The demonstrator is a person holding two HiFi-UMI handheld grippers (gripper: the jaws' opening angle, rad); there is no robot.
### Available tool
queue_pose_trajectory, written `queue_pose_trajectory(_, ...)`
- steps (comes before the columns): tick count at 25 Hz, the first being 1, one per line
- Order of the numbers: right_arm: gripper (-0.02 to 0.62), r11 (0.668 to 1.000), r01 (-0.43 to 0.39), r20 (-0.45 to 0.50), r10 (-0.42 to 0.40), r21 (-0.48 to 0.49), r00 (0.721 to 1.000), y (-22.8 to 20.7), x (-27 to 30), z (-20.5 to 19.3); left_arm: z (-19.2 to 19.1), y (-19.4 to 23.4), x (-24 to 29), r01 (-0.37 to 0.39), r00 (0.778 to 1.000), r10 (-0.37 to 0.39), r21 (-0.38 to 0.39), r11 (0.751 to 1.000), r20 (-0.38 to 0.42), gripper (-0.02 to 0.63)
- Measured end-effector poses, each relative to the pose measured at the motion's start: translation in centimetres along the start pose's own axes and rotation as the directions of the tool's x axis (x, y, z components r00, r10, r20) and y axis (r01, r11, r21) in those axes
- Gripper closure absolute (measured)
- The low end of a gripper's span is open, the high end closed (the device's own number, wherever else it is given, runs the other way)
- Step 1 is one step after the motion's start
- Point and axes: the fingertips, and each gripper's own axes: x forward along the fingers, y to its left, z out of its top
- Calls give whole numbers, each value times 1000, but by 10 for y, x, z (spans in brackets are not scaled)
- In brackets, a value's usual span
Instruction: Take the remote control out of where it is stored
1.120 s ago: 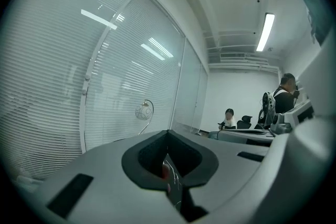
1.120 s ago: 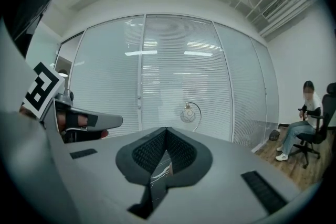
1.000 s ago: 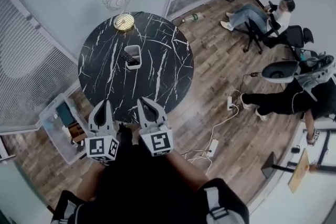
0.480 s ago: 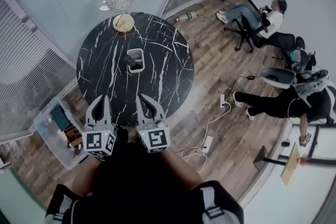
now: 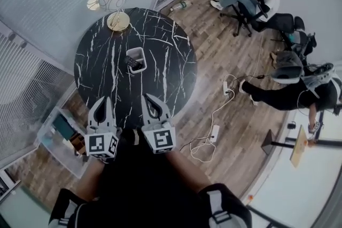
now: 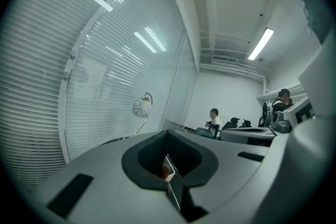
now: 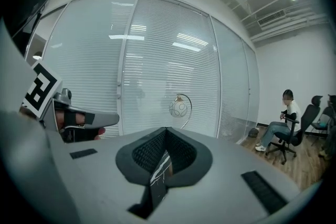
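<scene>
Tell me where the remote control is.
Head view, upper left: the remote control sits in the white holder near the middle of the round black table, the lamp beyond it.

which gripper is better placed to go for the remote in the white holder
Right, probably. In the head view the right gripper sits nearer the white holder with the remote and angles toward it; the left gripper is further aside. Both are shut.

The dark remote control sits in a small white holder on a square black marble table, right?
Not quite. The black marble table is round, not square, as the head view shows. The dark remote control does sit in the small white holder on it.
</scene>
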Motion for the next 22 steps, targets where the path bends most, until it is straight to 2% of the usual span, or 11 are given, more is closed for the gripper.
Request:
queue_pose_trajectory(8, 594, 1000, -5, -14, 5, 18, 1000, -22, 29, -13, -4, -2, 31, 9, 1000, -9, -10, 1000, -3, 601)
queue_pose_trajectory(12, 594, 999, -27, -39, 29, 45, 999, -27, 44, -25, -12, 1, 49, 7, 1000, -7, 21, 1000, -23, 601)
queue_pose_trajectory(17, 594, 997, -47, -85, 52, 67, 995, -35, 65, -51, -19, 5, 72, 3, 999, -1, 43, 999, -46, 601)
queue_pose_trajectory(22, 594, 995, -33, -135, 45, 90, 990, -49, 87, -76, -23, 7, 93, 4, 998, -1, 50, 999, -57, 601)
